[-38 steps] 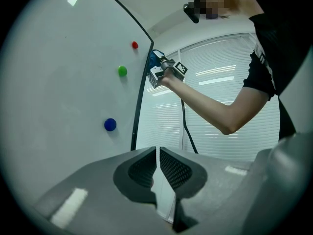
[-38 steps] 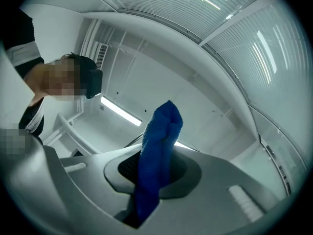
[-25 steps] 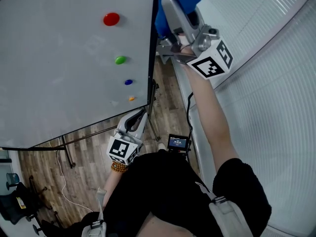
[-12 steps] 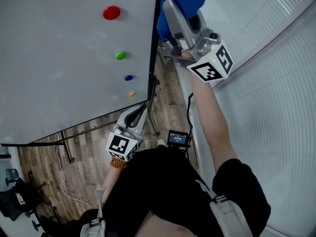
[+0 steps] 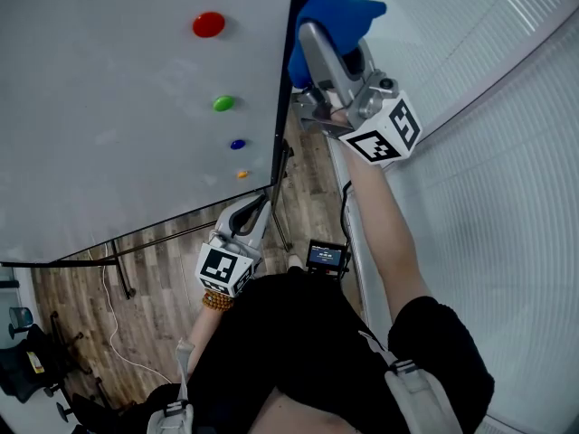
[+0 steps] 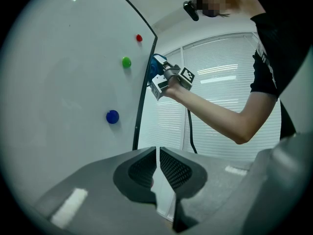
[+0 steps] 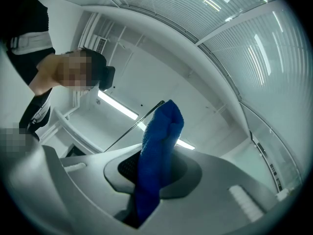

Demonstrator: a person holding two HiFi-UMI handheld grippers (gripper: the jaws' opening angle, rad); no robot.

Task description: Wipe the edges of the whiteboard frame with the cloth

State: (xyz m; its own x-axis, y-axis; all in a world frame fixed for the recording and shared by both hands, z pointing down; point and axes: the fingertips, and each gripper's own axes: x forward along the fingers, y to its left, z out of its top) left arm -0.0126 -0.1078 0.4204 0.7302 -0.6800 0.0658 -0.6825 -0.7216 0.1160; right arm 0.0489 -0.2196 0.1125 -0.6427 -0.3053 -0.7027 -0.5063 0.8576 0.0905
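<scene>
I have my right gripper [image 5: 318,27] with jaws clenched on the blue terry cloth [image 5: 336,14] at the white whiteboard's dark frame edge [image 5: 281,107], while my left gripper [image 6: 157,166] has its jaws pressed together, empty.

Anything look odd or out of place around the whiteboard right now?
Nothing stands out. The blue cloth is clamped in the right gripper at the right edge of the whiteboard frame, four magnets sit in a line, the left gripper is shut and empty.

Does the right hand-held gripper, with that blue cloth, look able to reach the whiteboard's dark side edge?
Probably yes. The right hand-held gripper holds the cloth up right beside the whiteboard's dark edge, with nothing between them. Whether cloth and edge touch, I cannot tell.
</scene>
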